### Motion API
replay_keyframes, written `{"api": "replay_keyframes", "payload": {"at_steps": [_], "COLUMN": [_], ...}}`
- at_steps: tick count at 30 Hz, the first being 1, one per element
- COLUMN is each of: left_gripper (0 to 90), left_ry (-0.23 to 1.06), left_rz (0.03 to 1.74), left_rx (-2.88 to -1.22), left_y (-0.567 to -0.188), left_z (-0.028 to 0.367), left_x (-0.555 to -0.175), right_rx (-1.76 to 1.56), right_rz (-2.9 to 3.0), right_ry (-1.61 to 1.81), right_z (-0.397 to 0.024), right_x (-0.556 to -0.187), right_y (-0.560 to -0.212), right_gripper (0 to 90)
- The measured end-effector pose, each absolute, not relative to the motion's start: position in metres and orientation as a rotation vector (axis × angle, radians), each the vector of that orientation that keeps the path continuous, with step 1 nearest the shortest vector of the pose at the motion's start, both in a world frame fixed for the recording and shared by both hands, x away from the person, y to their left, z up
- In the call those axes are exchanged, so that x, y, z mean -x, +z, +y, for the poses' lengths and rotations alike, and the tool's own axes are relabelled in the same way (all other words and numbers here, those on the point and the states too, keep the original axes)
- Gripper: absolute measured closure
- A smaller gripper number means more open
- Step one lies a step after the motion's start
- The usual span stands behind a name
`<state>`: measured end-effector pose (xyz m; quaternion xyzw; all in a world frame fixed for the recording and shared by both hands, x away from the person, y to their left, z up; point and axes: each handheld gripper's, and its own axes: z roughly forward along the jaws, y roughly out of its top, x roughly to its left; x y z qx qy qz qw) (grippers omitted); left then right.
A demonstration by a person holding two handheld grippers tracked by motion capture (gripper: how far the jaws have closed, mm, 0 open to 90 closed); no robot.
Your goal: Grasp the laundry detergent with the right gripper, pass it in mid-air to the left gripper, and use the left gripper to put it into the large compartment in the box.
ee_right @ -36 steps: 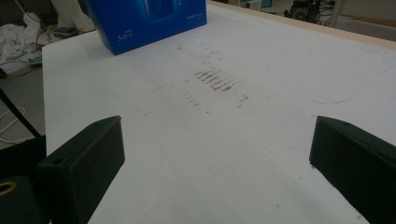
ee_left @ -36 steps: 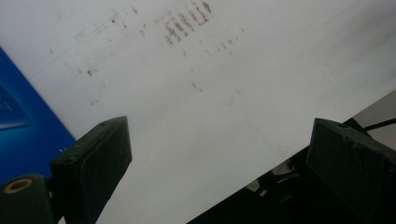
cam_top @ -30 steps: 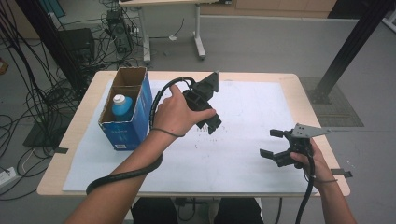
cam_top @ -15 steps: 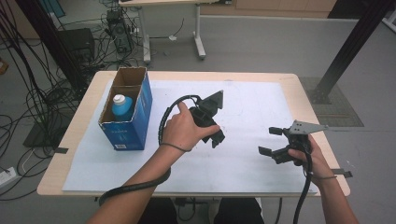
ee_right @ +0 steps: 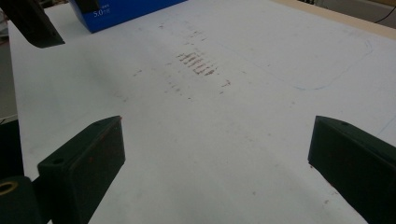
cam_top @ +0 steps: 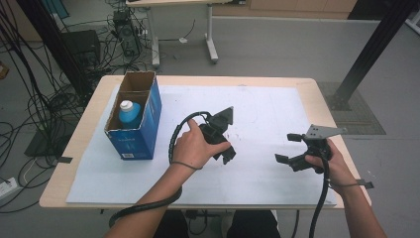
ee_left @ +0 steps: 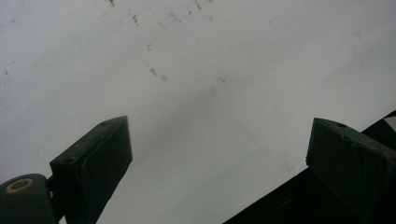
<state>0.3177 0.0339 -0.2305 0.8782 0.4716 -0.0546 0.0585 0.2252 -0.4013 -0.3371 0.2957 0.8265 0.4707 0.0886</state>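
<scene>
Blue bottle (cam_top: pixel 130 113) with a white cap stands upright inside the open cardboard box (cam_top: pixel 148 116), near the table's (cam_top: pixel 84 144) 10 o'clock corner. It is in place; nothing grips it.

Change noted: a second ago my left tongs (cam_top: pixel 229 144) sat closer to the box; now they have drawn away toward 4 o'clock from it and hover low over the middle of the white sheet (cam_top: pixel 262 109). The left gripper view looks straight down at bare, speckled sheet, jaws spread wide, nothing between them. My right tongs (cam_top: pixel 292 151) have barely shifted, parked at about 4 o'clock on the sheet, jaws likewise spread and empty; the right gripper view shows the sheet with rust-coloured scuffs and the blue box wall far off at 11 o'clock.

Reading: with the bottle seated in the box and both tongs released and backing off, I judge the packing step to be finished, or nearly so, and the hands to be returning to rest.

Count:
- bottles: one
- boxes: one
- tongs: two, both released
- white sheets: one
- tables in use: one; part of a second table stands behind, at 12 o'clock.
</scene>
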Motion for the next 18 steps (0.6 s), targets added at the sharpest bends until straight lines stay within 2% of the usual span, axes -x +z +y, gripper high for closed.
{"api": "replay_keyframes", "payload": {"at_steps": [18], "left_gripper": [7.0], "left_ry": [-0.178], "left_rz": [1.436], "left_rx": [-2.636], "left_y": [-0.2306], "left_z": [0.042], "left_x": [-0.3144], "right_rx": [-0.868], "right_rz": [2.457], "right_ry": [1.408], "right_z": [-0.3998], "right_x": [-0.2247], "right_y": [-0.3349], "right_gripper": [3.7]}}
